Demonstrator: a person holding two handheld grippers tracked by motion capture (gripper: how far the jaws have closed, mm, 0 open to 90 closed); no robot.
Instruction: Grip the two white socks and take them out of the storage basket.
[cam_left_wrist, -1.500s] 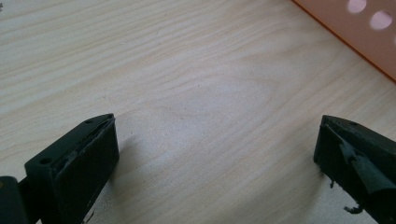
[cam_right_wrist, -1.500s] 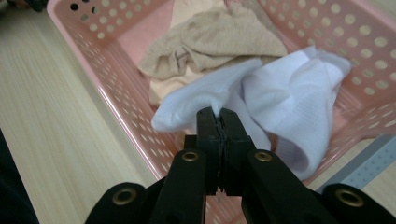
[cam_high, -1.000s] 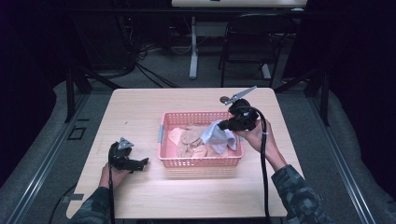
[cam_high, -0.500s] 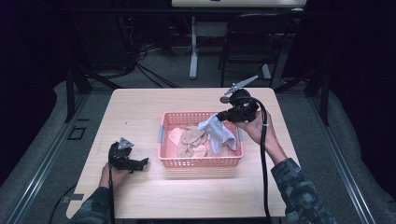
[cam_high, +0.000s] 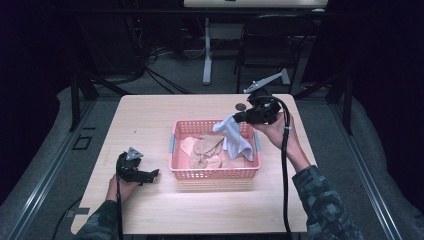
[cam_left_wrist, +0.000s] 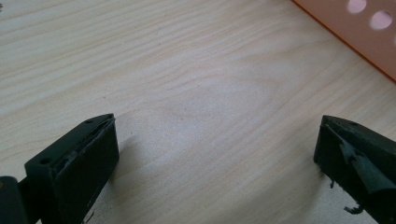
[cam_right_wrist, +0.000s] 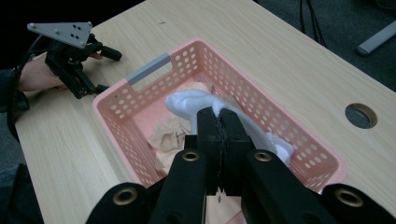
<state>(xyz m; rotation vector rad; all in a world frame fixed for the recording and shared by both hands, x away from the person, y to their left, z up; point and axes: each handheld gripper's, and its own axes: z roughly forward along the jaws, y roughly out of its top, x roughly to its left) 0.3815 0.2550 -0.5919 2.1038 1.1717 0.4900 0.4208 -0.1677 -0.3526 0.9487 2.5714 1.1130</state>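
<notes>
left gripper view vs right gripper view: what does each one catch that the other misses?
Left gripper view alone: the left tool's jaws wide apart over bare wood, nothing between them.

Right gripper view alone: the right tool shut on the white cloth above the pink basket's inside, the tan cloths in it, its grey handle, the round hole in the table, and the left tool seen from outside with its grey plate.

Both: the light wooden tabletop and the basket's perforated pink wall.

Table (cam_high: 150, 125) pale matt wood grain – basket (cam_high: 215, 174) perforated pink plastic – white cloth (cam_high: 235, 137) soft.
</notes>
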